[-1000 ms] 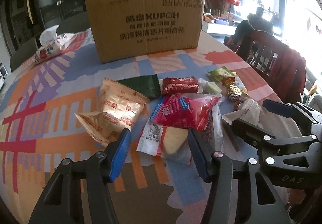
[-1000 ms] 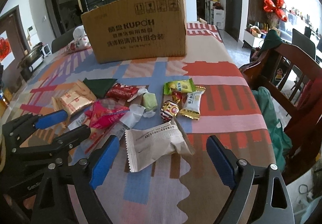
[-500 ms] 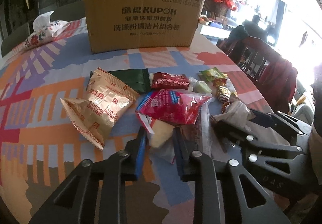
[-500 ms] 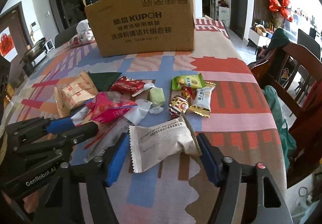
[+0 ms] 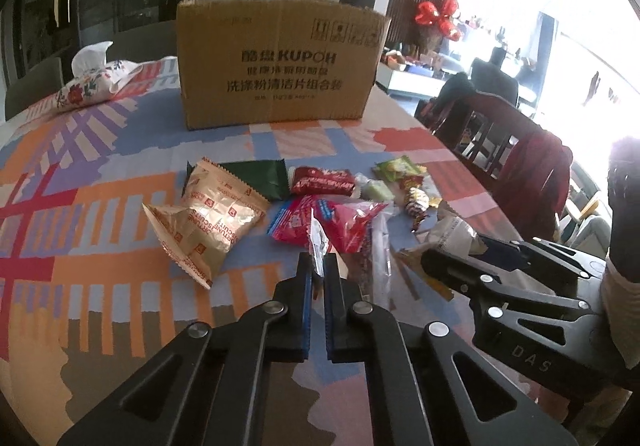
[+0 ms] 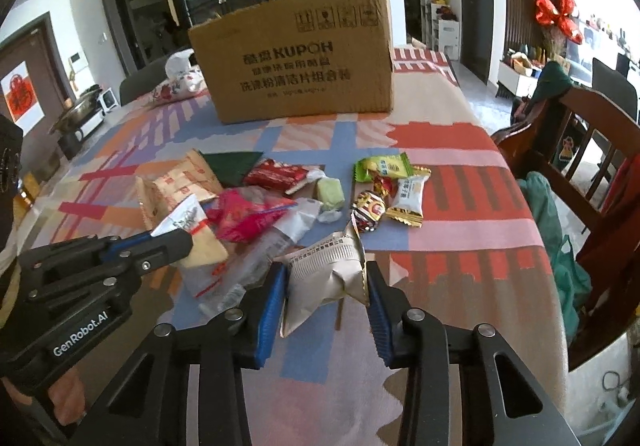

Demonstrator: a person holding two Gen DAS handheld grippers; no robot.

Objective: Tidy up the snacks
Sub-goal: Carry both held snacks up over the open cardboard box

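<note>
Now the left tool (image 5: 316, 270) pinches the top edge of a clear-and-white snack packet (image 6: 198, 242), lifting that edge off the table (image 5: 100, 246). Beside it, the right tool (image 6: 326, 286) squeezes a beige snack bag (image 6: 324, 274) between both pads, with the cardboard box (image 6: 296, 57) well ahead of them.

A patterned tablecloth (image 6: 460, 201) covers the table; a wooden chair (image 6: 576, 133) stands at its right edge (clothes draped over it), and bright window light (image 5: 592, 57) floods the room.

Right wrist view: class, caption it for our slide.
Right gripper squeezing a beige snack packet before a cardboard box.
</note>
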